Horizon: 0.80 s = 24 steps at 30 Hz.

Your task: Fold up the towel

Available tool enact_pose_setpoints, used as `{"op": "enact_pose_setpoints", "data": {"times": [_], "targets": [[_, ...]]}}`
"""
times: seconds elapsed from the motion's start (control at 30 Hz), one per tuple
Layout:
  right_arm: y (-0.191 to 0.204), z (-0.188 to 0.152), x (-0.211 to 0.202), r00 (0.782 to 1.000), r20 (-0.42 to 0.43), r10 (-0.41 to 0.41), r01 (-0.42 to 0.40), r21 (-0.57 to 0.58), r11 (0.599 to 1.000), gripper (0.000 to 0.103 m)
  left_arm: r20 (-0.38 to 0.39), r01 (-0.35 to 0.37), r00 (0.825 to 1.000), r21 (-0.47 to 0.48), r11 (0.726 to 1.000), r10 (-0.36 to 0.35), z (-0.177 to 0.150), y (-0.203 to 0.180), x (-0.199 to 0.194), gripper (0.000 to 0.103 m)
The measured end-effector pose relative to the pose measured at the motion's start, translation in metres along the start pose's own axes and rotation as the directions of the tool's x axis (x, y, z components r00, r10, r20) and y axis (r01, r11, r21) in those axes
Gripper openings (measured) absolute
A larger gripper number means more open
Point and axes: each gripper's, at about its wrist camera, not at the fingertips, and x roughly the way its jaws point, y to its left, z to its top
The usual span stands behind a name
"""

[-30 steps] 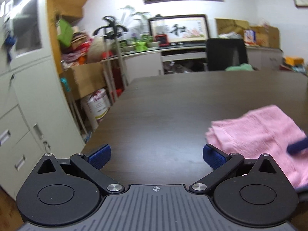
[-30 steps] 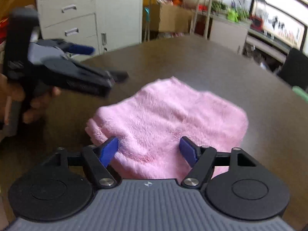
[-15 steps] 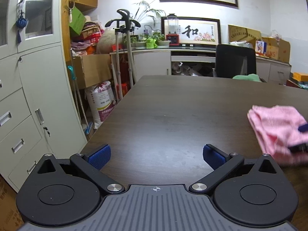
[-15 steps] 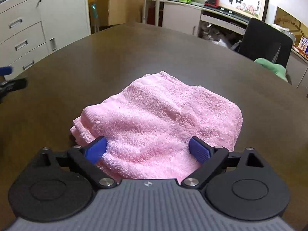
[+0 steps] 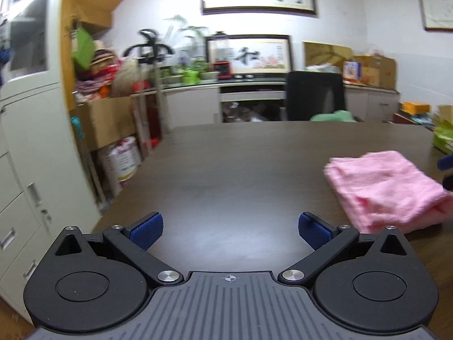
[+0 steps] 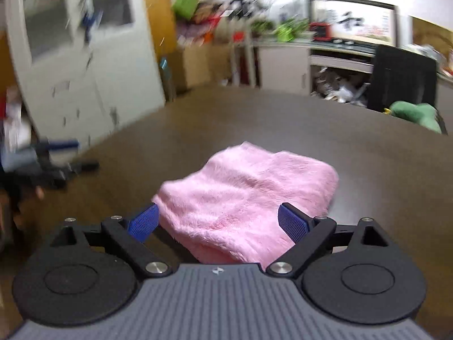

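A pink towel (image 5: 388, 189) lies folded in a thick stack on the dark brown table (image 5: 240, 164). In the left wrist view it sits at the right, beside and ahead of my left gripper (image 5: 230, 229), which is open over bare tabletop with nothing between its fingers. In the right wrist view the towel (image 6: 246, 195) lies directly ahead of my right gripper (image 6: 216, 222), which is open, its blue pads either side of the towel's near edge. The left gripper (image 6: 56, 158) shows blurred at the far left, held by a hand. The right gripper's fingertips (image 5: 446, 163) show at the right edge.
White cabinets (image 5: 25, 147) stand left of the table. A black chair (image 5: 315, 96) and a green cloth (image 5: 334, 116) are at the table's far edge. Cardboard boxes, a sack (image 5: 121, 158) and a stand crowd the floor at left. A green item (image 5: 443, 138) sits at far right.
Both grippers have drawn back and up from the towel. The left one swung left, away from it, then turned slightly back. The towel stays folded on the table.
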Motion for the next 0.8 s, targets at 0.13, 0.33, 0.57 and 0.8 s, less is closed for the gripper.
{"op": "enact_pose_setpoints", "data": {"times": [0.13, 0.33, 0.57, 0.8], "targets": [[-0.025, -0.006, 0.002, 0.988, 0.026, 0.155, -0.157, 0.225, 0.962, 0.093, 0.01, 0.027, 1.0, 0.048, 0.998, -0.028, 0.018, -0.042, 0.012, 0.103], [-0.04, -0.021, 0.022, 0.986, -0.031, 0.165, -0.144, 0.343, 0.928, 0.093, 0.001, 0.026, 1.0, 0.115, 0.993, -0.027, 0.026, -0.088, 0.041, 0.103], [-0.045, -0.027, 0.006, 0.978, 0.007, 0.208, -0.196, 0.365, 0.91, 0.093, -0.109, 0.015, 0.994, 0.167, 0.986, 0.004, 0.01, -0.097, 0.07, 0.103], [-0.017, -0.045, -0.007, 1.0, 0.027, -0.006, -0.003, 0.303, 0.953, 0.094, -0.103, 0.001, 0.995, 0.186, 0.983, 0.019, 0.001, -0.091, 0.065, 0.103]]}}
